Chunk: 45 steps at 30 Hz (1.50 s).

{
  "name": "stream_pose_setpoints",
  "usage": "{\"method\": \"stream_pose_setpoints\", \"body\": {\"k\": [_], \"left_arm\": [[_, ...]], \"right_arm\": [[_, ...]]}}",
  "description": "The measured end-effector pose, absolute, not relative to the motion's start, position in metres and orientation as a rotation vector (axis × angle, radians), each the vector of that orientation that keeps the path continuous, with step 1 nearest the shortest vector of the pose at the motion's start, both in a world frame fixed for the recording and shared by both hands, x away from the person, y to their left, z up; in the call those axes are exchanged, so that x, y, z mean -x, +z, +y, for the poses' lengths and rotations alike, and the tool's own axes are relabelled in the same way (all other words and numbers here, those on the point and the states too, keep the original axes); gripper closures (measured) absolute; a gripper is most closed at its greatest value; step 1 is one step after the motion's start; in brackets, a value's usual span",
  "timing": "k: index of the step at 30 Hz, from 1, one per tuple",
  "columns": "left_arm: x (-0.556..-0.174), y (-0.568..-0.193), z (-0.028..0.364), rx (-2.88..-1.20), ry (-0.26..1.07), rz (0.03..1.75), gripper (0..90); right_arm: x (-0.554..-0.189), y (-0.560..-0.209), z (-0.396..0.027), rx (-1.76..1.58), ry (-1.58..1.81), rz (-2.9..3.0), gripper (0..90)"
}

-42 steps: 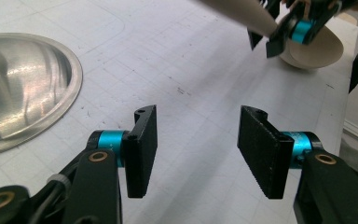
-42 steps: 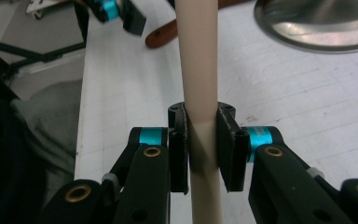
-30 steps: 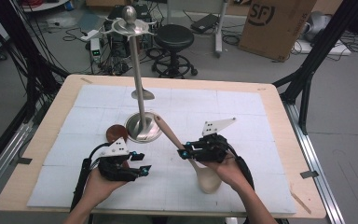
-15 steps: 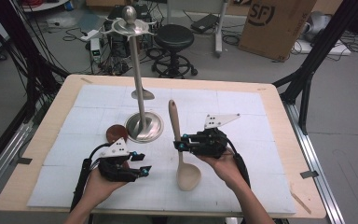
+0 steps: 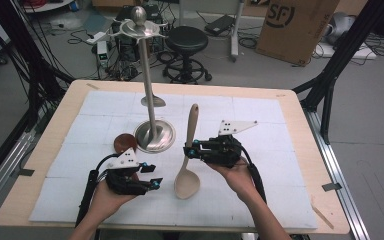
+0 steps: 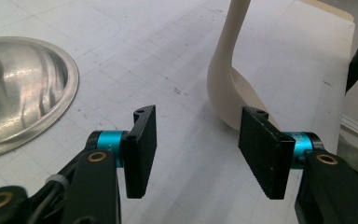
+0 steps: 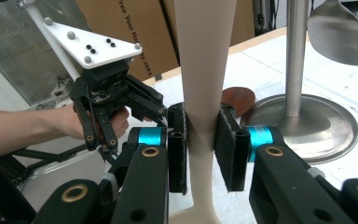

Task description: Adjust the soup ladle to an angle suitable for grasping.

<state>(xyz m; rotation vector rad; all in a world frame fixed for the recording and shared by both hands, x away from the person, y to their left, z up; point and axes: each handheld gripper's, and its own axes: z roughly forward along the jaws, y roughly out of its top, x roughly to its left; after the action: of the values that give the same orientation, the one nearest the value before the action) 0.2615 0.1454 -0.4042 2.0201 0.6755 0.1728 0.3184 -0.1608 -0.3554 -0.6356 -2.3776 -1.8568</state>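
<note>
Desk point(image 5: 290, 200) first, padded white, and on it the tall steel utensil stand point(image 5: 150, 100) as landmark, with a metal spatula point(image 5: 152, 102) hanging off its pole. Just right of the stand's round base, the wooden spoon point(image 5: 189, 150) is upright-ish, bowl on the pad and handle leaning away from the person. Its long axis runs roughly parallel to the pole. Right claw point(image 5: 189, 150) is clamped on the handle partway up, so that hand is the one to lift it toward the hooks at the stand's top. Left claw point(image 5: 155, 175) sits low, in front of the base, jaws apart on nothing, spoon bowl just beside it. A small brown disc point(image 5: 124, 142) lies left of the base, out of the way.
</note>
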Motion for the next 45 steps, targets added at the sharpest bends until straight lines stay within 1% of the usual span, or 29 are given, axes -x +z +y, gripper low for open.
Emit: {"method": "stream_pose_setpoints", "body": {"k": [5, 10, 21, 28, 30, 34, 36, 39, 45], "left_arm": [[-0.262, -0.404, 0.146, -2.016, 0.175, 0.674, 47.3], [-0.261, -0.404, 0.145, -2.01, 0.179, 0.669, 47.2], [-0.259, -0.402, 0.14, -2.004, 0.183, 0.647, 46.3], [-0.257, -0.399, 0.138, -1.991, 0.202, 0.633, 47.6], [-0.257, -0.399, 0.139, -1.988, 0.206, 0.631, 49.6], [-0.257, -0.398, 0.14, -1.98, 0.199, 0.623, 58.3], [-0.257, -0.398, 0.14, -1.968, 0.198, 0.623, 65.6], [-0.256, -0.397, 0.142, -1.96, 0.194, 0.614, 74.2], [-0.253, -0.395, 0.141, -1.966, 0.184, 0.553, 79.4]], "right_arm": [[-0.318, -0.353, -0.156, 0.631, -1.872, -2.379, 75.9], [-0.318, -0.358, -0.149, 0.638, -1.846, -2.382, 75.6], [-0.313, -0.357, -0.124, 0.609, -1.86, -2.377, 75.8], [-0.308, -0.358, -0.111, 0.584, -1.856, -2.378, 75.7], [-0.307, -0.358, -0.108, 0.576, -1.854, -2.374, 75.7], [-0.304, -0.359, -0.102, 0.566, -1.861, -2.362, 75.6], [-0.302, -0.359, -0.1, 0.555, -1.858, -2.358, 75.5], [-0.3, -0.359, -0.096, 0.535, -1.855, -2.356, 75.3], [-0.301, -0.359, -0.097, 0.517, -1.854, -2.343, 74.5]]}}
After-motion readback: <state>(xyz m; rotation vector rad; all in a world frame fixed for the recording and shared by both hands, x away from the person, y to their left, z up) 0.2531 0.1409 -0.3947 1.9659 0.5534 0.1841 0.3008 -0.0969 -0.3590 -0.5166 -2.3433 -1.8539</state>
